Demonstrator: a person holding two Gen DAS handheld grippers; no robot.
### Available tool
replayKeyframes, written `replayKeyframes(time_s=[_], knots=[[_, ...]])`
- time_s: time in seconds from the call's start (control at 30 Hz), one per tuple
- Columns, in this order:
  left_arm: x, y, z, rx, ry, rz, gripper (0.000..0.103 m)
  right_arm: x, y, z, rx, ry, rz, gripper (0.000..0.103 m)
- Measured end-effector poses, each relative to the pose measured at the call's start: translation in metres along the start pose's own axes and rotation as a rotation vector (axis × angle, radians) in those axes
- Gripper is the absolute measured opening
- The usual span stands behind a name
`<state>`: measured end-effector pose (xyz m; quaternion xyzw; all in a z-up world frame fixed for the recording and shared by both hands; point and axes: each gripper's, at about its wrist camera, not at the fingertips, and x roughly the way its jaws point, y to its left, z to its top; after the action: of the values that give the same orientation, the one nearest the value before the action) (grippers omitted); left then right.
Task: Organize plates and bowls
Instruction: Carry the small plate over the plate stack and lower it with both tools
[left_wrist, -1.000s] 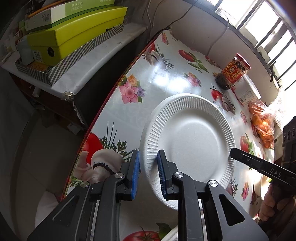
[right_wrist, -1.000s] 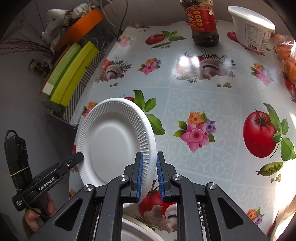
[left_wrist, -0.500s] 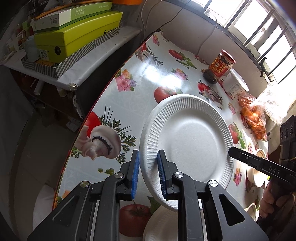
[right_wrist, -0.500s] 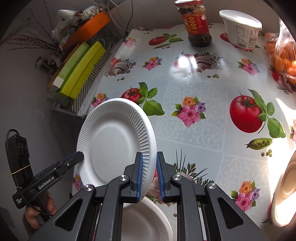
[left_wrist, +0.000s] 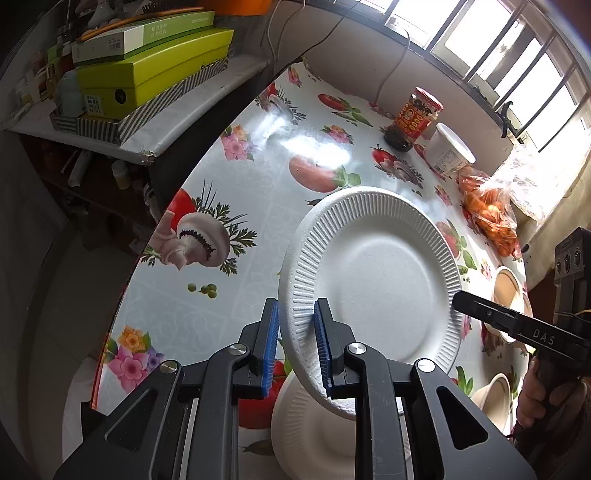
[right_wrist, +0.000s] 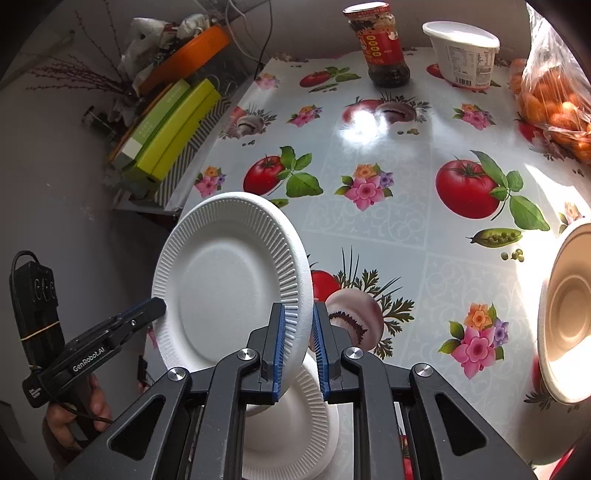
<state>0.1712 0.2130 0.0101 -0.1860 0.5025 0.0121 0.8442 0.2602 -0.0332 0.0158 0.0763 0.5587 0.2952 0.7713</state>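
Observation:
A white ribbed foam plate (left_wrist: 373, 273) (right_wrist: 225, 284) hangs tilted above the table, gripped at opposite rims. My left gripper (left_wrist: 295, 343) is shut on its near-left rim; its tip (right_wrist: 155, 306) shows at the plate's left edge in the right wrist view. My right gripper (right_wrist: 298, 343) is shut on the other rim, its tip (left_wrist: 458, 299) showing in the left wrist view. Directly below lies a second white plate (left_wrist: 310, 424) (right_wrist: 291, 424) on the tablecloth. Beige bowls (left_wrist: 509, 291) (right_wrist: 569, 321) sit to the right.
At the table's far side stand a red-labelled sauce jar (right_wrist: 382, 44), a white tub (right_wrist: 465, 55) and a bag of oranges (right_wrist: 554, 99). A side shelf with green boxes (left_wrist: 147, 74) runs along the left table edge (left_wrist: 147, 243).
Both grippers have carried the plate together across the table, slightly upward. The second plate and the bowls have come into view beneath and beside it.

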Motion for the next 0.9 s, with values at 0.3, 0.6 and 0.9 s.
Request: replayKeyframes(time_s=[0.3, 0.6, 0.9], knots=[[-0.013, -0.004, -0.029, 0.016, 0.002, -0.023, 0.020, -0.010, -0.001, -0.028, -0.034, -0.003, -0.011, 0.017], [-0.015, -0.004, -0.054, 0.015, 0.022, -0.033, 0.020, -0.014, -0.004, -0.049, -0.041, 0.015, -0.014, 0.017], [-0.016, -0.003, -0.075, 0.019, 0.032, -0.029, 0.020, -0.013, -0.005, -0.067, -0.050, 0.031, -0.019, 0.017]])
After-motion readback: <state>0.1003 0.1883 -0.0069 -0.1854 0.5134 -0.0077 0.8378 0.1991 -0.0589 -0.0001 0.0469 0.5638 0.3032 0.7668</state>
